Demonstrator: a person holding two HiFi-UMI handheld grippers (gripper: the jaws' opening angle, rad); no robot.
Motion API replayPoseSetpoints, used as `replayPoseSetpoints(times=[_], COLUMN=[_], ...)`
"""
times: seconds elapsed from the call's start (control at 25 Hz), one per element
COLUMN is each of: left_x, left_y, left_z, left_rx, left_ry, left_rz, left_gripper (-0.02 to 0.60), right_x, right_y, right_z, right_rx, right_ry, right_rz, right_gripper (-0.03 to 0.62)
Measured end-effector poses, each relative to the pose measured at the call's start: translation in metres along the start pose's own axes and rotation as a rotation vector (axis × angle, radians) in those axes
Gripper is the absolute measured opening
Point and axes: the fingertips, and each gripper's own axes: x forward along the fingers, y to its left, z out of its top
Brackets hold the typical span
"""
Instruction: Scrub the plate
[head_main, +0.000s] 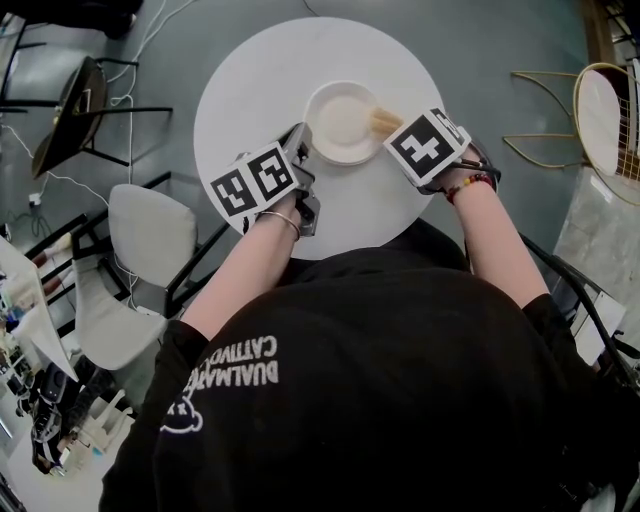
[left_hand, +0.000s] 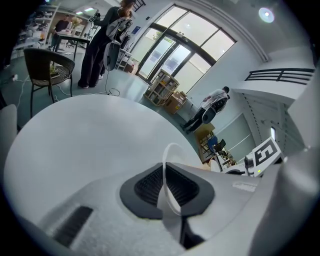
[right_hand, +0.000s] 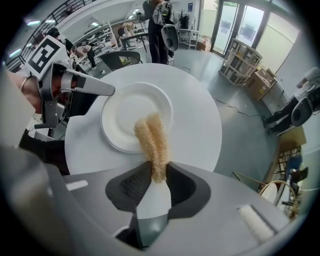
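A white paper plate (head_main: 340, 122) (right_hand: 131, 112) lies on the round white table (head_main: 250, 90). My left gripper (head_main: 300, 142) is shut on the plate's near-left rim (left_hand: 170, 175), whose thin edge shows between its jaws. My right gripper (head_main: 400, 125) is shut on a tan loofah scrubber (right_hand: 152, 140) (head_main: 384, 121), folded and pinched at its lower end. The scrubber hangs over the plate's right edge, its tip reaching onto the plate. Whether it touches the plate surface I cannot tell.
Black chairs (head_main: 75, 110) stand left of the table, with a grey seat (head_main: 150, 235) nearer. A gold wire chair (head_main: 590, 120) is at the right. People stand in the background of both gripper views. Cables lie on the floor.
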Motion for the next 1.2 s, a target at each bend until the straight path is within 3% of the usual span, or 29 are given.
replayPoseSetpoints(times=[0.2,0.36,0.56,0.8,1.2], left_x=[-0.001,-0.004,-0.001,-0.001,0.001], left_y=[0.000,0.000,-0.004,0.001,0.010], left_z=[-0.001,0.001,-0.003,-0.010,-0.010], left_rx=[0.007,-0.001,0.006,-0.003,-0.040], left_ry=[-0.002,-0.020,-0.016,-0.002,-0.014], left_rz=[0.006,0.007,0.004,0.011,-0.003], left_gripper=[0.018,0.018,0.018,0.018,0.018], right_x=[-0.009,-0.022,-0.018,-0.005,0.006], right_y=[-0.008,0.038,0.088,0.083,0.075], right_z=[-0.008,0.036,0.059,0.048,0.056], right_rx=[0.044,-0.050,-0.184,-0.225,-0.279], right_ry=[0.021,-0.159,-0.192,-0.083,-0.072], right_rz=[-0.019,0.178,0.304,0.231,0.186], right_gripper=[0.101,0.101,0.103,0.103,0.103])
